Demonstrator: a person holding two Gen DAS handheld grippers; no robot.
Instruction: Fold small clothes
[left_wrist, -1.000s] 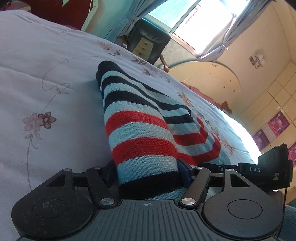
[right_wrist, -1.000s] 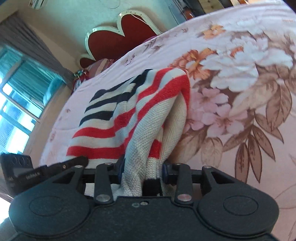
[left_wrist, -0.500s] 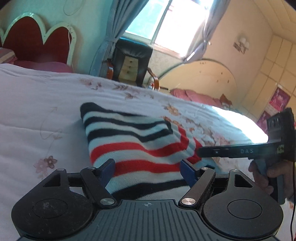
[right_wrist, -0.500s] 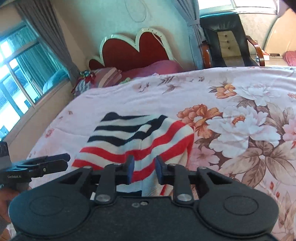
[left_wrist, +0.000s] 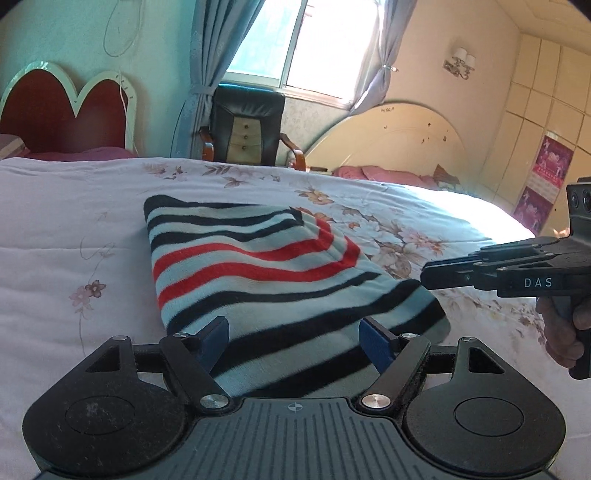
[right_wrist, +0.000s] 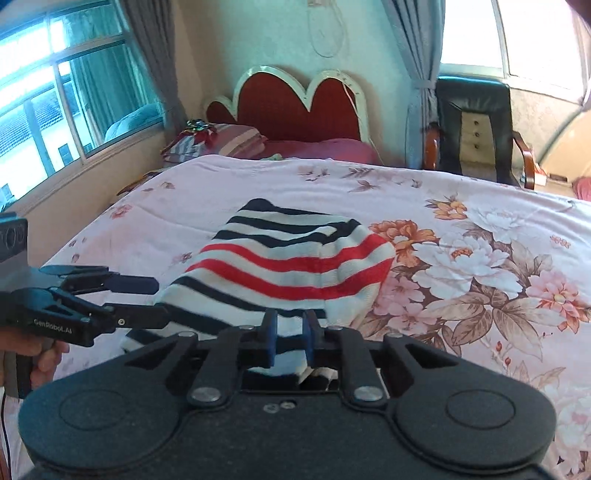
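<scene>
While the striped sweater lies folded over on the flowered bed, the fold looks just laid down. The left gripper hovers at its near edge, jaws wide apart and empty. The right gripper has its jaws narrowly apart; whether they pinch the hem I cannot tell. Next, I judge, comes another fold or a smoothing pass. No containers are in view.
</scene>
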